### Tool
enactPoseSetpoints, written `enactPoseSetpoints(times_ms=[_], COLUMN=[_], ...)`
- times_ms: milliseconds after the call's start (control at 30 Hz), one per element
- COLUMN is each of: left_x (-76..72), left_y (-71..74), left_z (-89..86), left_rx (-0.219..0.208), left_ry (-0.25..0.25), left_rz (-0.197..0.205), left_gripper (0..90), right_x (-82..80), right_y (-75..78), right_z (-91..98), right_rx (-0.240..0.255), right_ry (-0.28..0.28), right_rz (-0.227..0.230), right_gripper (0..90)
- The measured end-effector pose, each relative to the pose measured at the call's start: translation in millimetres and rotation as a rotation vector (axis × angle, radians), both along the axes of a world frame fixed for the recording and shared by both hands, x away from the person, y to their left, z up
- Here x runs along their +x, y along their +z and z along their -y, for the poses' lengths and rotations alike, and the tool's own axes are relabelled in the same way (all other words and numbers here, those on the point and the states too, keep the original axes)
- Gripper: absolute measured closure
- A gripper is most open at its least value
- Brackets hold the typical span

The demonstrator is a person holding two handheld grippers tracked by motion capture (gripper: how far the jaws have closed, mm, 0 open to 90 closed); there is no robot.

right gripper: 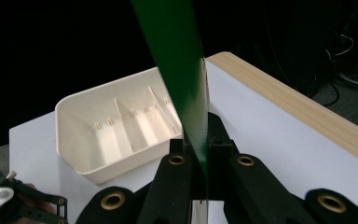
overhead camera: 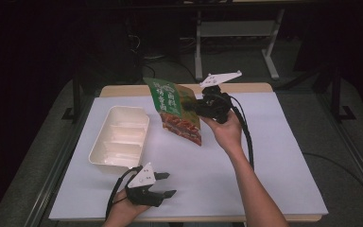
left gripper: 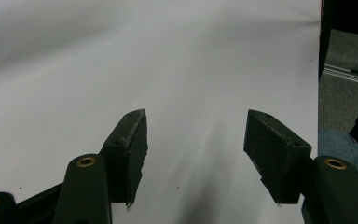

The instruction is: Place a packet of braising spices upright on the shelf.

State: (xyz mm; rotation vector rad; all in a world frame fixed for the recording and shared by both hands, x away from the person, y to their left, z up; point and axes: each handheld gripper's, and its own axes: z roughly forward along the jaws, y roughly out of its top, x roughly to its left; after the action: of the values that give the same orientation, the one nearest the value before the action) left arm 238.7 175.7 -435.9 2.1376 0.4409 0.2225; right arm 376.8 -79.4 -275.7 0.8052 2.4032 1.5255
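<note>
Here the green food packet (overhead camera: 176, 109) hangs in the air above the middle of the tabletop (overhead camera: 264, 156), nearer the far edge than the near one, and touches nothing below it. It is printed with pale lettering near the top and a picture of reddish food lower down, and it tilts so that its top leans toward the far left and its bottom corner points toward the near right. The right gripper (overhead camera: 192, 107) holds it by its right edge: in the right gripper view the 2 black jaws are pressed together on the thin green edge of the packet (right gripper: 182, 70), which rises straight up from between them. The person's right hand (overhead camera: 227, 127) grips the body of that gripper from below, with the grey 3-cornered plate on top and a black cable trailing back along the forearm.

Just left of the packet, a cream tray (overhead camera: 99, 151) with several dividers lies on the tabletop toward the left edge, its long side running from far to near. In the right gripper view the tray (right gripper: 74, 140) sits behind and to the left of the packet.

The left gripper (overhead camera: 166, 183) rests low near the front-left corner of the tabletop, held by the left hand (overhead camera: 123, 213) at the near edge. Its jaws stand well apart with nothing between them, and in the left gripper view the pads (left gripper: 133, 149) hover over bare white tabletop (left gripper: 168, 56).
</note>
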Motion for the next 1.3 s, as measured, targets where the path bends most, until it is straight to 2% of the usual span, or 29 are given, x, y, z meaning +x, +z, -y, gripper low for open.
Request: enactPoseSetpoints(times_ms=[100,267,733,1300], left_x=[0.1,0.1,2.8,2.9], left_y=[-1.2,-2.6,-3.9,-4.1], left_z=[-0.8,-1.5,-6.1,-7.1], left_rx=[0.012,0.006,0.020,0.017], left_ry=[0.006,0.013,0.029,0.024], left_rz=[0.005,0.003,0.014,0.015], left_gripper=[38.0,37.3,36.5,36.0], right_x=[7.0,13.8,26.8,47.0], right_y=[2.1,4.3,12.7,9.9], right_z=[-10.2,-24.9,-58.4,-95.0], right_rx=[0.005,0.000,0.005,0.009], right_ry=[0.017,0.030,0.070,0.086], right_rz=[0.001,0.002,0.023,0.022], right_gripper=[90.0,90.0,90.0,90.0])
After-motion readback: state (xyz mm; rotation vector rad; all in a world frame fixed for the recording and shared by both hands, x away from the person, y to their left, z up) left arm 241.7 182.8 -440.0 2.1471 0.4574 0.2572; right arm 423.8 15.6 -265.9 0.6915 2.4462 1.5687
